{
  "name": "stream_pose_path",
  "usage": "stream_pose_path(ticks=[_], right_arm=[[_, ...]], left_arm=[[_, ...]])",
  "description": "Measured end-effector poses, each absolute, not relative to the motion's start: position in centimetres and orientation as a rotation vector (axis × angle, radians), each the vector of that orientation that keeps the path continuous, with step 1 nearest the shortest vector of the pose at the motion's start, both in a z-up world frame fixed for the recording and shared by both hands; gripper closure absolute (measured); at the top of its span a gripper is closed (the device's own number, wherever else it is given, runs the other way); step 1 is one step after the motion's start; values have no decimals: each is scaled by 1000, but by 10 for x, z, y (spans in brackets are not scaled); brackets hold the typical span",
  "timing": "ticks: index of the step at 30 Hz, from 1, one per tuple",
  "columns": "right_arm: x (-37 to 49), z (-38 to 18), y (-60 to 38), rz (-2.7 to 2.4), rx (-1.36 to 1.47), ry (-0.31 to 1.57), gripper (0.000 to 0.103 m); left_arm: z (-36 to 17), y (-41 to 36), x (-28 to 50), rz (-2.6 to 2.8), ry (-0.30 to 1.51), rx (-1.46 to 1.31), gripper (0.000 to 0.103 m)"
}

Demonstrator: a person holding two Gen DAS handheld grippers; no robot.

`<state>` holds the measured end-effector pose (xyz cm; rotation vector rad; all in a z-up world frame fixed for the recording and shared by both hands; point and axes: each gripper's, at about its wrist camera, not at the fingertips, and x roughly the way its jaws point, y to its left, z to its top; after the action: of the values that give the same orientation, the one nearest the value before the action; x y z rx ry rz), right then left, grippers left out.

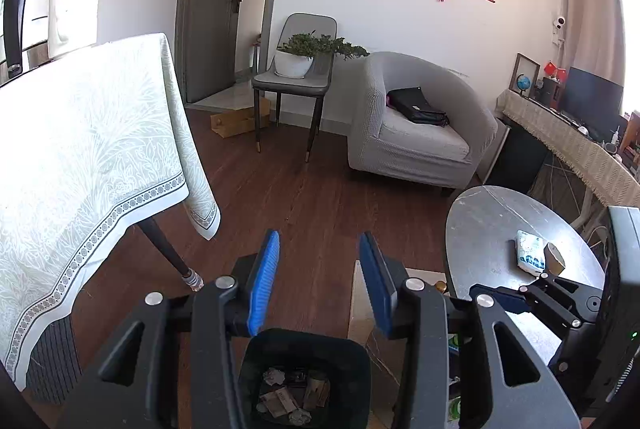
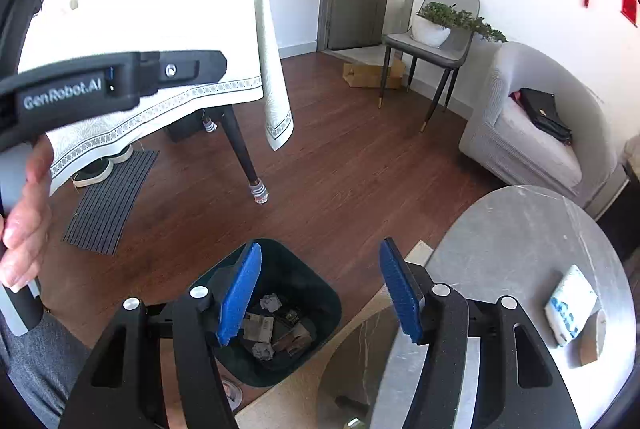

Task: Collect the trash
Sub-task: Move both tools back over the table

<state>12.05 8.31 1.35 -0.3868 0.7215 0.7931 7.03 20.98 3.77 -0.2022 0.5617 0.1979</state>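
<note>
A dark trash bin (image 2: 320,305) stands on the wood floor beside a round grey table (image 2: 520,237). It holds crumpled paper (image 2: 271,303) and cardboard scraps. My right gripper (image 2: 320,249) is open and empty, above the bin's right side. My left gripper (image 1: 318,239) is open and empty, with the bin (image 1: 352,361) below it. On the round table (image 1: 492,225) lie a white and blue tissue pack (image 1: 530,253) and a small cardboard piece (image 1: 554,256); both also show in the right wrist view, the pack (image 2: 570,303) beside the cardboard (image 2: 592,341).
A dining table with a pale green cloth (image 1: 80,149) stands to the left, with kettles on it. A grey chair with a potted plant (image 1: 304,57), an armchair (image 1: 416,133) with a black bag, a cardboard box (image 1: 236,121) and a floor mat (image 2: 112,201) are around.
</note>
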Motion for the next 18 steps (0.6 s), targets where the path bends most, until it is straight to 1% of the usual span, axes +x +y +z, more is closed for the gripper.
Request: stream_pose_path(ticks=[1, 4, 5, 6, 9, 10, 14, 15, 18], right_arm=[[120, 19, 76, 784, -380, 711, 41], [125, 32, 52, 749, -357, 682, 41], [127, 34, 44, 735, -345, 677, 39], [131, 36, 34, 719, -331, 673, 34], [142, 40, 5, 660, -296, 669, 30], [145, 40, -4, 641, -284, 668, 30], [160, 38, -40, 572, -233, 679, 28], [162, 38, -49, 555, -224, 680, 27], [165, 37, -75, 516, -197, 678, 23]], left_arm=[[38, 207, 72, 197, 557, -206, 47], [41, 194, 77, 184, 544, -208, 43], [41, 188, 79, 176, 545, -204, 42], [41, 182, 81, 167, 545, -200, 42], [41, 159, 91, 136, 549, -172, 39], [41, 150, 94, 126, 552, -156, 35], [37, 115, 108, 77, 564, -88, 29], [36, 107, 112, 65, 567, -73, 25], [32, 85, 122, 24, 580, -44, 23]])
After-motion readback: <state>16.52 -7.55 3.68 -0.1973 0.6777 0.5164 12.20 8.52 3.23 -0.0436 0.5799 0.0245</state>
